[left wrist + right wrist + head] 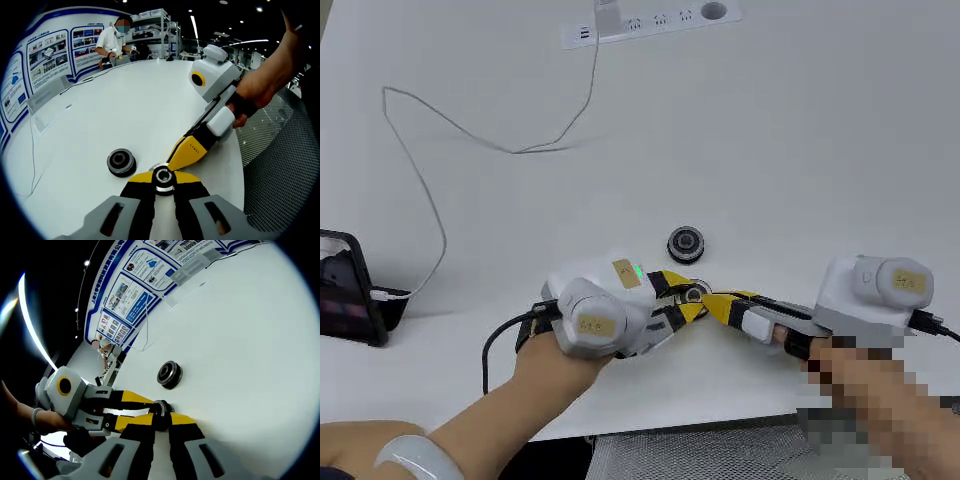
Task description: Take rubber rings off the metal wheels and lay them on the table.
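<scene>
A white table fills the head view, with a power strip at its far edge, a thin cable trailing from it, and a dark device at the left. Near the front edge, the left gripper and the right gripper meet tip to tip on a small held wheel. A second wheel lies flat on the table just beyond them.

In the left gripper view, its own yellow-tipped jaws are pinched onto the held wheel from both sides. The right gripper comes in from the right, its tip touching the wheel's upper edge. The second wheel lies near, its dark rubber ring in place around the metal hub.

In the right gripper view, its jaws close narrowly on the held wheel. Whether they grip the ring alone cannot be told. The left gripper reaches in from the left, and the second wheel lies beyond.

The wheel looks stiff, dense and smooth, so it likely needs a firm clamp on its metal faces. The ring is probably soft, stretchy and grippy, best nipped at its outer edge and rolled off.
</scene>
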